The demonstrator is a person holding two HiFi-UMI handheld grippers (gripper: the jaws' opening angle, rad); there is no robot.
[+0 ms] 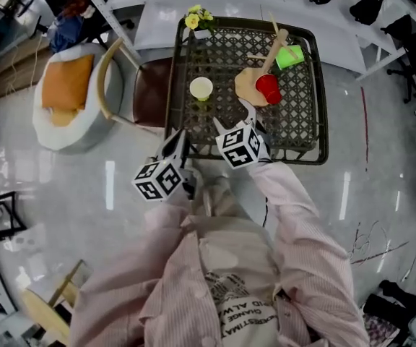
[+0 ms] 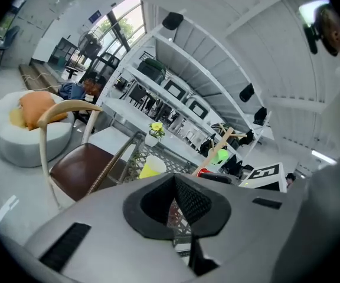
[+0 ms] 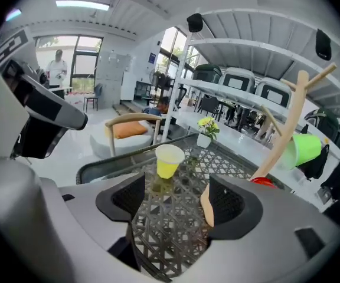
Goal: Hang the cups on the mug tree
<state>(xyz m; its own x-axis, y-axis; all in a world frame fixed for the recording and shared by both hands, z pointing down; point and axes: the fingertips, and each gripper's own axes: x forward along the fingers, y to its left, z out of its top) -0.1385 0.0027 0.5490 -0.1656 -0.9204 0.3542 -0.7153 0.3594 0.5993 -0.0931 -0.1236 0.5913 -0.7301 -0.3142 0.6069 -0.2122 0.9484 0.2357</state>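
A wooden mug tree [image 1: 274,49] stands at the far right of a black lattice table [image 1: 295,132]. A green cup [image 1: 289,56] hangs on one of its pegs. A red cup [image 1: 268,88] sits low by the pole, over the wooden base; whether it hangs I cannot tell. A yellow cup [image 1: 201,88] stands upright on the table's left half. My right gripper [image 1: 233,118] is open over the near edge, empty, with the yellow cup [image 3: 169,161] ahead between its jaws. My left gripper [image 1: 179,144] is shut, empty, just off the table's near left corner.
A small vase of yellow flowers [image 1: 199,19] stands at the table's far left corner. A brown-seated chair [image 1: 150,89] stands against the left side, with a white beanbag holding an orange cushion [image 1: 67,92] beyond it. Shelving [image 3: 247,93] runs behind the table.
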